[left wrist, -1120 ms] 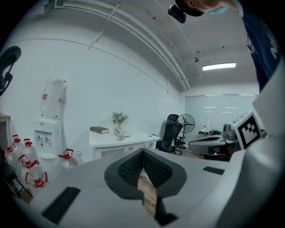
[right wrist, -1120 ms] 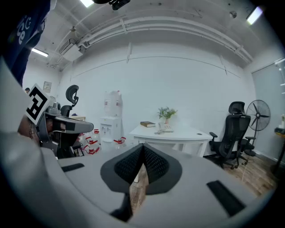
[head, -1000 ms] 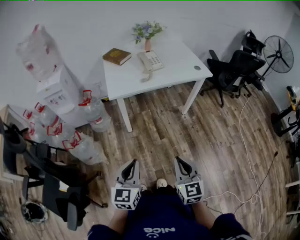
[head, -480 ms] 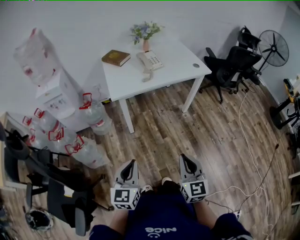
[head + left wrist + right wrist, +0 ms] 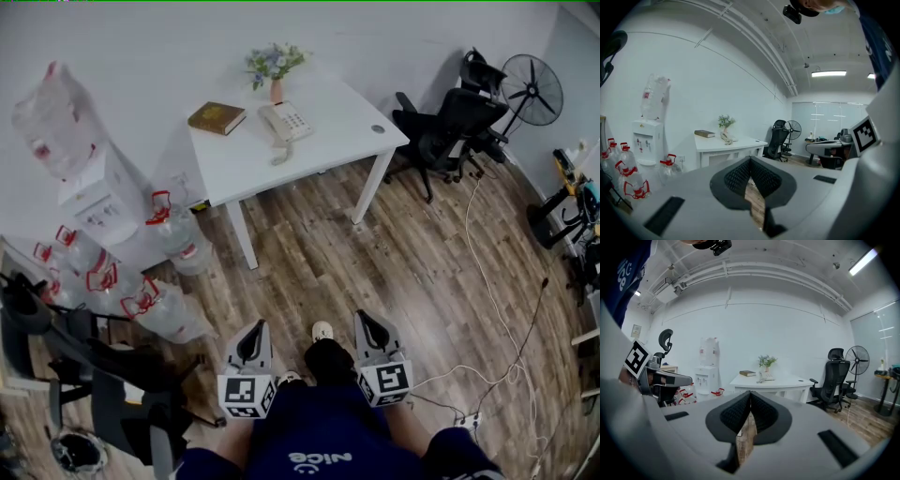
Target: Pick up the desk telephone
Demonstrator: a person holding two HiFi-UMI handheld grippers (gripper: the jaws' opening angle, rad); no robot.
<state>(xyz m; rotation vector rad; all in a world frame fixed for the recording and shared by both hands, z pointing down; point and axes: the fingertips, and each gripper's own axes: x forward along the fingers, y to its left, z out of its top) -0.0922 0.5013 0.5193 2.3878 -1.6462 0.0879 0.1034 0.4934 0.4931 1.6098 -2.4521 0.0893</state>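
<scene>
Well across the wood floor from the person, a white counter stands against the wall. The desk telephone sits near its back edge, just in front of a vase of flowers, with a brown book to its left. Water bottles crowd the floor at left; a black chair and fan stand at right. Left tongs and right tongs are both closed, empty.

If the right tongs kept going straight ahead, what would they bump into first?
Probably the white table, across open wooden floor; nothing stands between. Depth is hard to judge, so they might dip to the floor first.
</scene>
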